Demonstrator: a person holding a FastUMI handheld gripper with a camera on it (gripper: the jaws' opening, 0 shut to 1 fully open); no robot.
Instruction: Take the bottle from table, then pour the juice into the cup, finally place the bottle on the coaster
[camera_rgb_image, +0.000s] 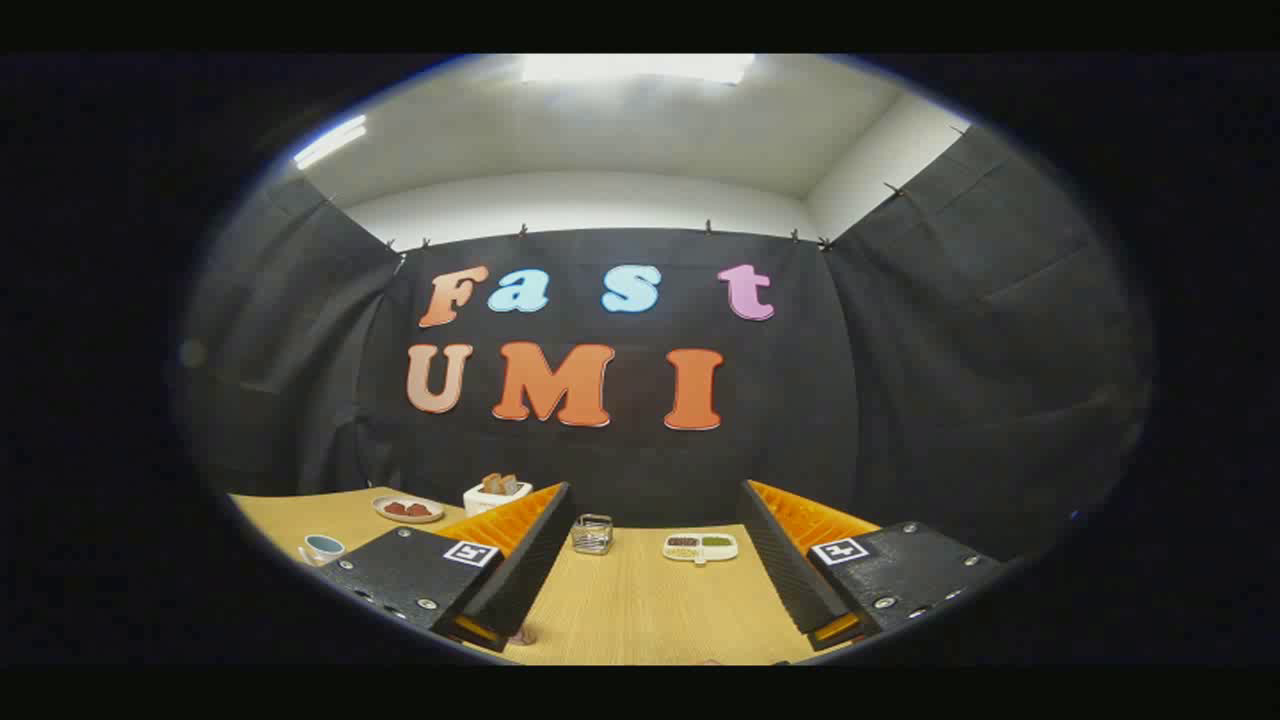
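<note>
gripper (655, 560) fingers spreading wide, holding nothing | glass cup (592, 534) sitting beyond them | risk: overreaching, knocking it over

The gripper (655, 560) has two blocky fingers (520, 560) with ridged, sawtooth inner faces, standing wide apart. Behind each sits a dark speckled mount plate (410, 575) studded with round silver screws along its edges. Each plate carries a square black-and-white marker (470, 553) near its 12 o'clock corner.
</note>
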